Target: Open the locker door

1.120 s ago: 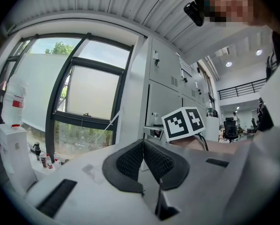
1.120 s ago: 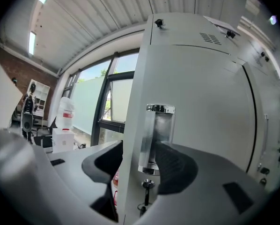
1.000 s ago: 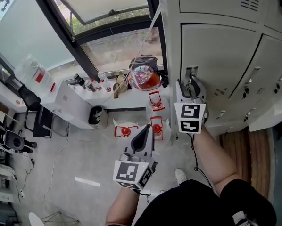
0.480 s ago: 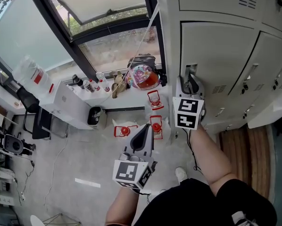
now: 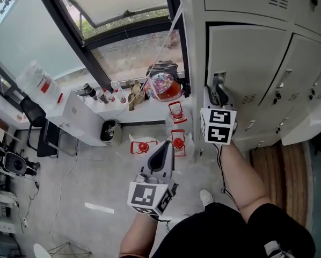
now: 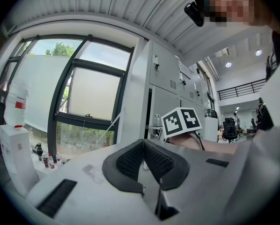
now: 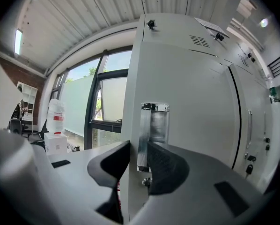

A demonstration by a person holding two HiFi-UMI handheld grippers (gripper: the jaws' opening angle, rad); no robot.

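Observation:
The grey locker door (image 5: pixel 252 58) stands a crack ajar, with a dark gap along its top and left edge. Its chrome handle (image 5: pixel 218 80) sits near that left edge. My right gripper (image 5: pixel 218 94) is at the handle. In the right gripper view the handle (image 7: pixel 151 125) and the door's edge lie between the jaws of my right gripper (image 7: pixel 139 161), which are closing with the pads against them. My left gripper (image 5: pixel 165 148) hangs lower, over the floor, away from the lockers. The left gripper view shows my left gripper (image 6: pixel 143 145) shut, pads together, on nothing.
More locker doors (image 5: pixel 303 74) stand to the right, one lower door (image 5: pixel 308 130) swung out. Red objects (image 5: pixel 177 113) lie on the floor by the locker's left side. A window ledge holds bottles (image 5: pixel 102 95) and a colourful bag (image 5: pixel 163 87). A black bin (image 5: pixel 109 131) stands below.
The right gripper's jaws have closed in on the handle, and the gap along the locker door's top and left edge has widened slightly. The left gripper has stayed put.

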